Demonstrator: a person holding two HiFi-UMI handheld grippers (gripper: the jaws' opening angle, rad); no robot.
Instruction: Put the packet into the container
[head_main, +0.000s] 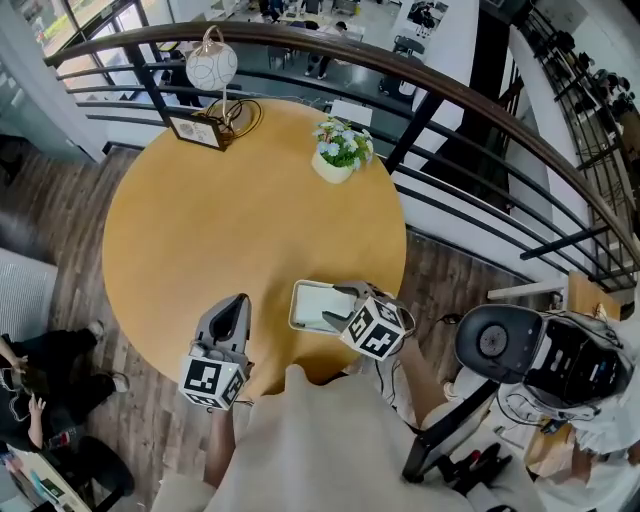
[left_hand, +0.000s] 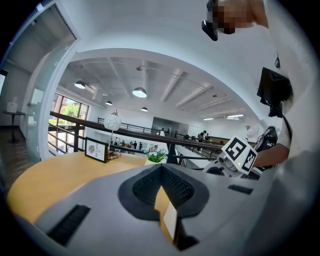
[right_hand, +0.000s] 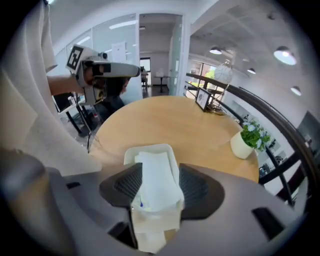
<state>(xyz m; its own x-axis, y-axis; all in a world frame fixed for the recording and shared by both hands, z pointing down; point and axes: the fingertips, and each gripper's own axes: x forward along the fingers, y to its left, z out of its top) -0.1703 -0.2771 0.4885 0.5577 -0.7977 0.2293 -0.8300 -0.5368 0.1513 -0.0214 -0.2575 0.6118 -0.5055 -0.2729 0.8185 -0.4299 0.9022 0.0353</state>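
Note:
A white packet lies lengthwise between the pads of my right gripper, with its far end down in the white rectangular container. The pads stand wide at the packet's two sides and do not visibly squeeze it. In the head view the container sits near the table's front edge, and the right gripper hangs over its right part. My left gripper is held to the left of the container, above the table's front edge. Its jaws are closed together with nothing between them, as the left gripper view shows.
The round yellow table carries a small potted plant, a framed sign and a globe lamp at its far side. A dark railing curves behind it. An office chair stands at the right, and a seated person is at the left.

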